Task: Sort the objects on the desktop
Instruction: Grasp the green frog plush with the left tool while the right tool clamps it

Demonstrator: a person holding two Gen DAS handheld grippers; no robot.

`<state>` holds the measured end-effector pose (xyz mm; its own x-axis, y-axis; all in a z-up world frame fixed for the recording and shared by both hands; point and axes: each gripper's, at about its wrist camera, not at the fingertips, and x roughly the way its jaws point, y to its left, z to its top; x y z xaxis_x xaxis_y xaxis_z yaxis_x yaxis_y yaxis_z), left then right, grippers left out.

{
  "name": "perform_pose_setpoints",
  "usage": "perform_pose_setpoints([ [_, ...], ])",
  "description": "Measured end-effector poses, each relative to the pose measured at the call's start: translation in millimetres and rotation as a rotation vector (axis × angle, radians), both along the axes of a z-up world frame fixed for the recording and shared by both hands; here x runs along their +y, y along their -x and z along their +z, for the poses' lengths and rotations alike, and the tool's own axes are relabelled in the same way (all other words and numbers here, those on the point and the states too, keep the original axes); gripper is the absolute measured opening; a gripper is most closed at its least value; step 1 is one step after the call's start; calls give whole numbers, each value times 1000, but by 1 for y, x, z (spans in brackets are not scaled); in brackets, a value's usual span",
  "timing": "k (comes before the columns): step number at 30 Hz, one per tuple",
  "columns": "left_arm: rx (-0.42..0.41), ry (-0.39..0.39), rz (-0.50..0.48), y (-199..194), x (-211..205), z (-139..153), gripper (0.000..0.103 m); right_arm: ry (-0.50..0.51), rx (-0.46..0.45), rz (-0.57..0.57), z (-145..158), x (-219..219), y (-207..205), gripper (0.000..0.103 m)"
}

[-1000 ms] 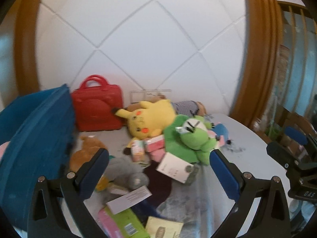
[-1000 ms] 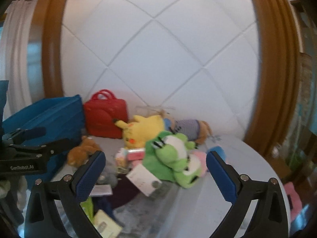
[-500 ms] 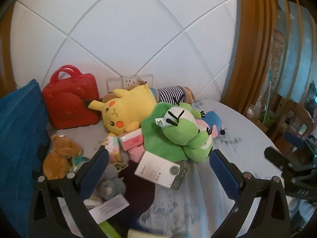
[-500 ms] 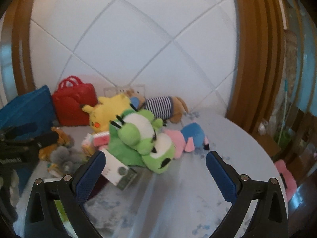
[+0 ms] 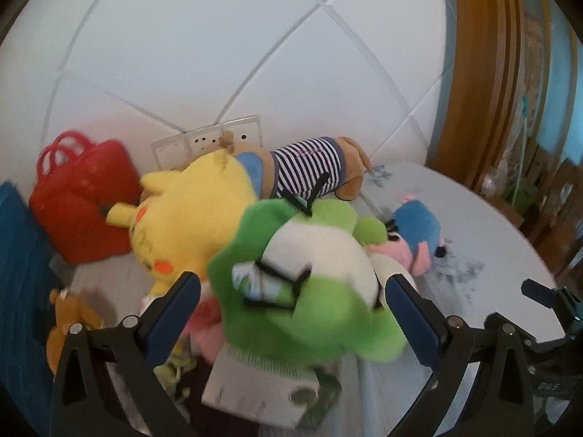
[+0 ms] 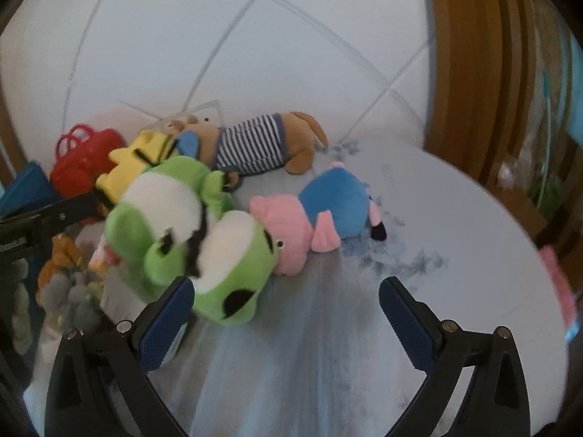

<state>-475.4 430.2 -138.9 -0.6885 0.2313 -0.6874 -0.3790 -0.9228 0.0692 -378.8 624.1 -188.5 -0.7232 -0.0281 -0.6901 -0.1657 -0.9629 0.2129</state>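
**A:** So what's nearest each gripper?

**B:** Left gripper [image 5: 291,313] is spread wide around the green frog plush [image 5: 302,291]; can't tell if it's touching. Right gripper [image 6: 286,313] gapes over bare tablecloth [image 6: 291,364].

**A:** Behind?

**B:** Pink-and-blue pig plush [image 6: 320,215], yellow Pikachu [image 5: 193,215], then striped dog [image 5: 309,171] by the wall.

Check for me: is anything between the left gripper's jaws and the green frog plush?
Nothing visible. The left gripper is open and the green frog plush sits directly between and ahead of its jaws, on top of the pile. The yellow Pikachu plush lies behind-left, out of the path.
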Motion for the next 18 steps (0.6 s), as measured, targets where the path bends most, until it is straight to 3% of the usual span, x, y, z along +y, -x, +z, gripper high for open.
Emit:
perform_pose_setpoints([
  [6,-82,119,-38,36,19,-55,103,105,-30,46,-30,4,36,103],
  [10,-115,65,-44,38,3,-70,103,193,-51,90,-51,-4,57,103],
  [15,-114,55,-95,33,-5,-77,103,245,-84,123,-73,-16,80,102],
  [18,-144,41,-121,37,-6,-85,103,274,-114,138,-88,-20,90,94],
])
